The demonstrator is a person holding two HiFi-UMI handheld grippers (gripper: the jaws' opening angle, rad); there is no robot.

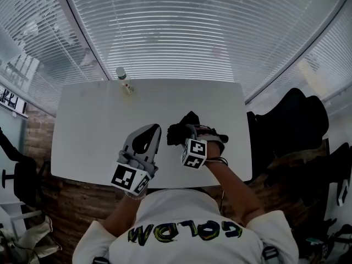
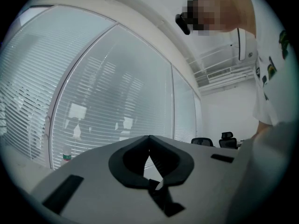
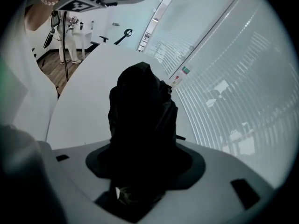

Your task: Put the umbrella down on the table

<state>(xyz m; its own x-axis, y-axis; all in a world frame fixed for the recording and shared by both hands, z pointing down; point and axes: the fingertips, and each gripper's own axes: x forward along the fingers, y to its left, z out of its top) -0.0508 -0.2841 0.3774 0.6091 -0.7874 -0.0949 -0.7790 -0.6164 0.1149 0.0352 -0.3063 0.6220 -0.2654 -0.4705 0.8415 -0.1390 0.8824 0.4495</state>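
A folded black umbrella [image 1: 177, 130] is over the near right part of the white table [image 1: 93, 125], with my right gripper [image 1: 190, 133] shut on it. In the right gripper view the umbrella [image 3: 140, 106] fills the space between the jaws and points down toward the tabletop; I cannot tell whether it touches the table. My left gripper [image 1: 156, 127] hovers just left of the umbrella, apart from it. Its tips [image 2: 149, 137] meet with nothing held between them.
A small bottle [image 1: 121, 73] stands at the table's far edge, with a small object [image 1: 128, 88] beside it. Slatted window blinds [image 1: 181, 32] run behind the table. Dark office chairs [image 1: 297, 120] crowd the right side, and another chair [image 1: 16, 175] is on the left.
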